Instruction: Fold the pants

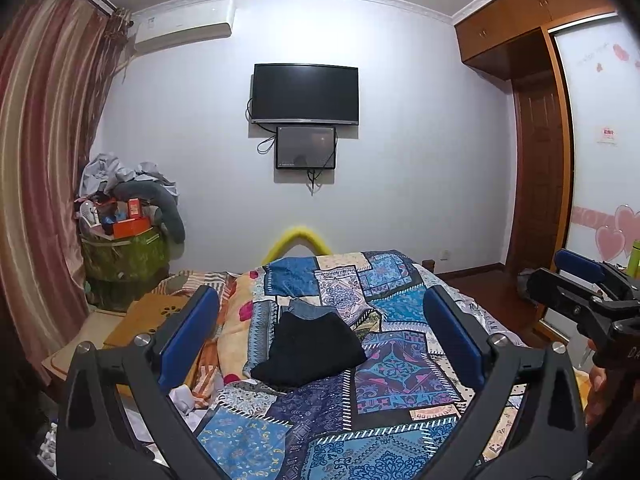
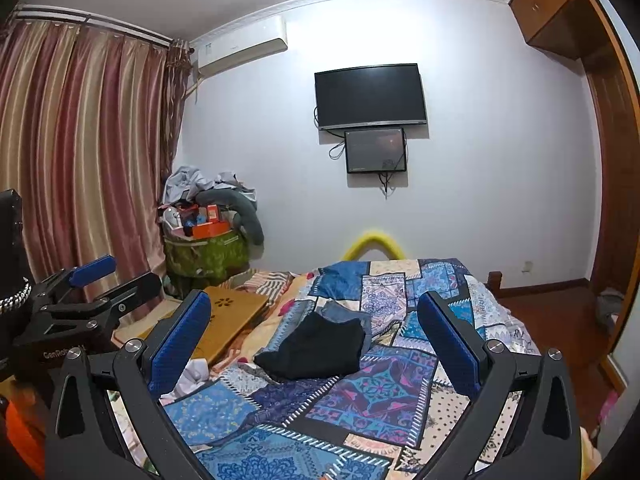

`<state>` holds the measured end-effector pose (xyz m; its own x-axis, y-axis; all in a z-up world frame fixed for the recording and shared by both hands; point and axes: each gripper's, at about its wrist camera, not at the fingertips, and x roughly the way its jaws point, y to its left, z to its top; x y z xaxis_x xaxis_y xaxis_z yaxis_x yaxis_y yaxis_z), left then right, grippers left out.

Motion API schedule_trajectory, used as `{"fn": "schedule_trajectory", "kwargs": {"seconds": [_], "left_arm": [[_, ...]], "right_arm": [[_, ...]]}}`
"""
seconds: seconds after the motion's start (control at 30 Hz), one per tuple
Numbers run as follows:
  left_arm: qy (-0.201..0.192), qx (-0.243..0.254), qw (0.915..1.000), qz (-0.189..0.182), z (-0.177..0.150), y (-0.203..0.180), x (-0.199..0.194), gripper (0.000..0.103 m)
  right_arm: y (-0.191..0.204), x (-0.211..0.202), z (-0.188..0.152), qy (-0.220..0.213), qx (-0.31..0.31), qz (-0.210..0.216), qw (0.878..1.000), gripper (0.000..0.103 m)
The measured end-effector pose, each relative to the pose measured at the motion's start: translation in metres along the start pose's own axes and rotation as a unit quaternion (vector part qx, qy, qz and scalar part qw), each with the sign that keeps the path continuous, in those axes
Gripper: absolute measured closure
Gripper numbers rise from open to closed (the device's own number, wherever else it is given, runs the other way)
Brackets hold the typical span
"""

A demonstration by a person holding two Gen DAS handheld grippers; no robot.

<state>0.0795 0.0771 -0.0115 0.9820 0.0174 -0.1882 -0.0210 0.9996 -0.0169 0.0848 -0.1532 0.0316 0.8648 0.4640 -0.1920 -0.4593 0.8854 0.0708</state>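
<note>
Black pants [image 1: 310,350] lie folded in a compact bundle on the patchwork quilt [image 1: 400,392], on top of a blue denim garment [image 1: 308,309]. In the right wrist view the black pants [image 2: 316,350] sit mid-bed with the denim [image 2: 344,312] behind them. My left gripper [image 1: 320,336] is open and empty, held back from and above the pants. My right gripper [image 2: 316,336] is open and empty too, also short of the pants. Each gripper shows at the edge of the other's view: the right one [image 1: 580,280] and the left one [image 2: 100,280].
A wooden lap tray [image 2: 232,320] lies on the bed's left side. A cluttered green bin [image 2: 204,252] stands by the curtains [image 2: 80,152]. A TV [image 2: 370,96] hangs on the far wall. A wardrobe [image 1: 536,152] stands right; the floor [image 2: 560,312] shows beside the bed.
</note>
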Motion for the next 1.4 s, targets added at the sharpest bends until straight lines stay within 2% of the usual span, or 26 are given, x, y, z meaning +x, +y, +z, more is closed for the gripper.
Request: {"fn": "schedule_trajectory", "kwargs": {"seconds": [1.4], "left_arm": [[0.011,0.006,0.9997,-0.023,-0.0022,-0.0003,0.0038,0.000]], "right_arm": [[-0.0024,0.0025,0.0003,0.006,0.003,-0.009,1.000,0.000]]}}
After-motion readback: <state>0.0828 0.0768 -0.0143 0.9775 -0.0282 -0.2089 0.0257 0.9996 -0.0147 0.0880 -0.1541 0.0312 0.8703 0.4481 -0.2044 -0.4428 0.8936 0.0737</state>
